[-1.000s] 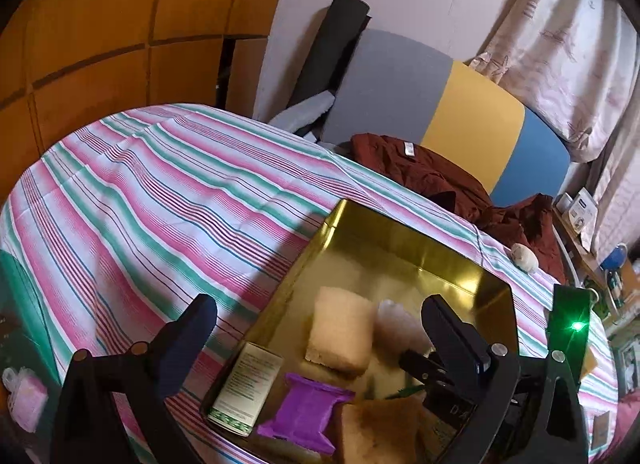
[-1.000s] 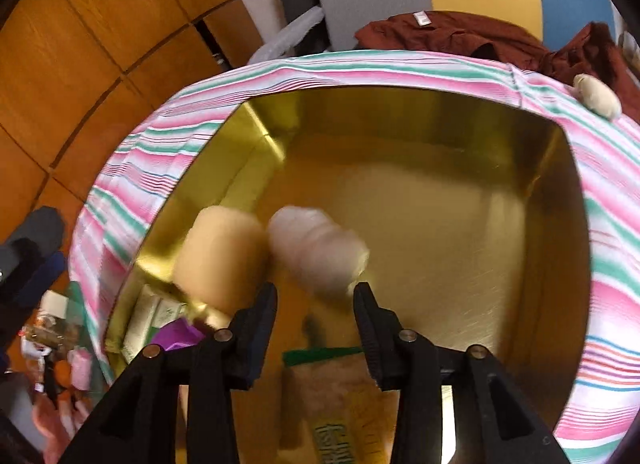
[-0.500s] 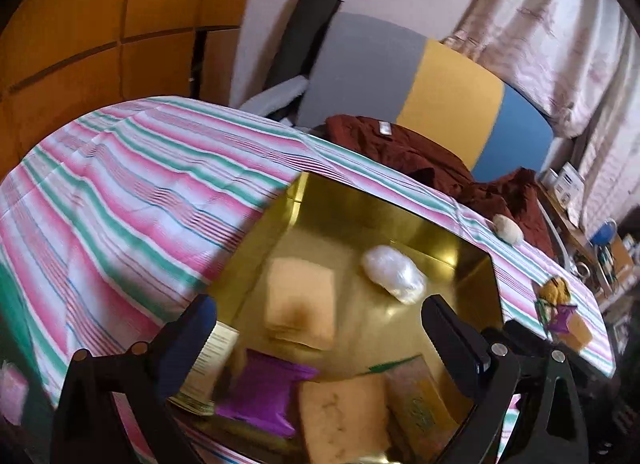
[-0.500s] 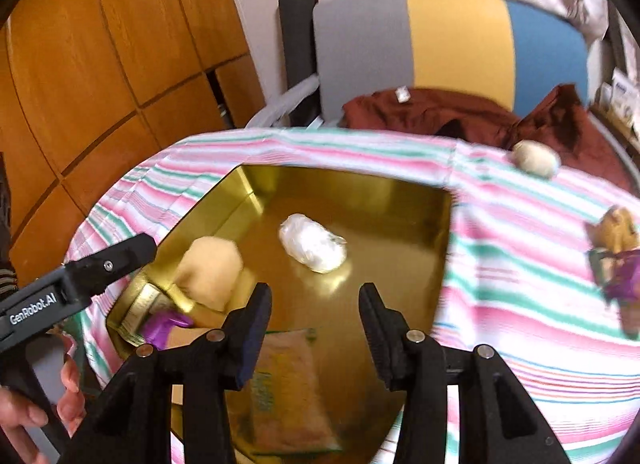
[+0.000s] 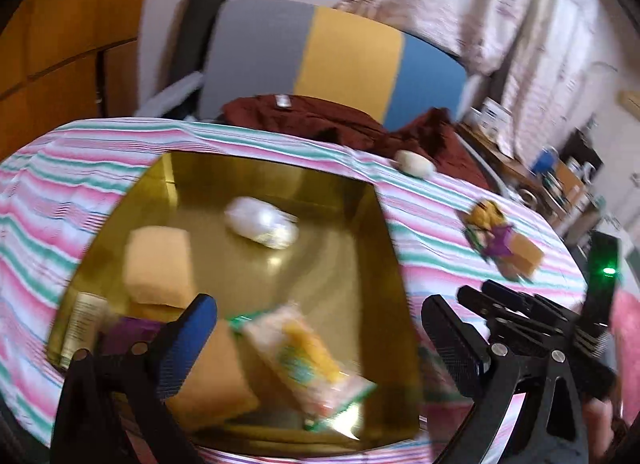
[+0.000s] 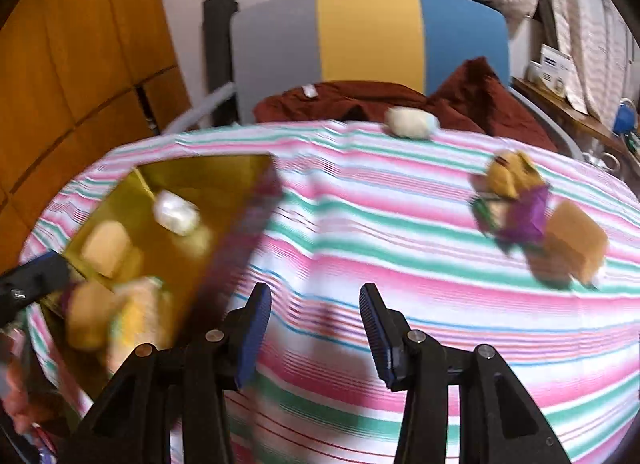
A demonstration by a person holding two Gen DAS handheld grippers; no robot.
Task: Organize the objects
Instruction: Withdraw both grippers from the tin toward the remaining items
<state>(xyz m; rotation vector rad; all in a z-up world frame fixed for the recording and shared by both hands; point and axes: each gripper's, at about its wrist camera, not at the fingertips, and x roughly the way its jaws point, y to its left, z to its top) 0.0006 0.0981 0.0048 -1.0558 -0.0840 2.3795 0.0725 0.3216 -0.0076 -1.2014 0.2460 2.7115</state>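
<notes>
The right gripper point(image 6: 315, 328), black with blue ribbed pads, has just been opening its jaws; they stand a moderate gap apart with nothing between them, only the pink, green and white striped tablecloth point(image 6: 400, 264) below. The left gripper point(image 5: 320, 336), black with one blue pad, has its jaws spread wide over the near half of the shallow gold metal tray point(image 5: 384, 248) and grips nothing.

In the left wrist view, the tray holds a yellow and green printed snack packet point(image 5: 304, 360) between the fingers, at about 6 o'clock in the tray. A tan sponge block point(image 5: 212, 380) lies just beside it toward 7 o'clock, partly under the packet. A second pale tan sponge block point(image 5: 158, 260) sits at 9 o'clock. A white crinkled plastic-wrapped lump point(image 5: 260, 221) rests near the tray's middle, toward 12 o'clock. A purple wrapper point(image 5: 128, 334) and a small cream cylindrical container point(image 5: 82, 324) lie at 8 o'clock against the tray's left wall.

In the right wrist view, the tray is at 9 o'clock from the gripper. Well apart at 2 o'clock, on the cloth, a blurred cluster lies together: a yellow-brown soft toy point(image 6: 510, 179), a purple packet point(image 6: 528, 215) and a tan sponge cube point(image 6: 576, 244). A cream oval pouch point(image 6: 410, 121) lies at 12 o'clock near the cloth's far edge, against a dark red garment point(image 6: 360, 97).
</notes>
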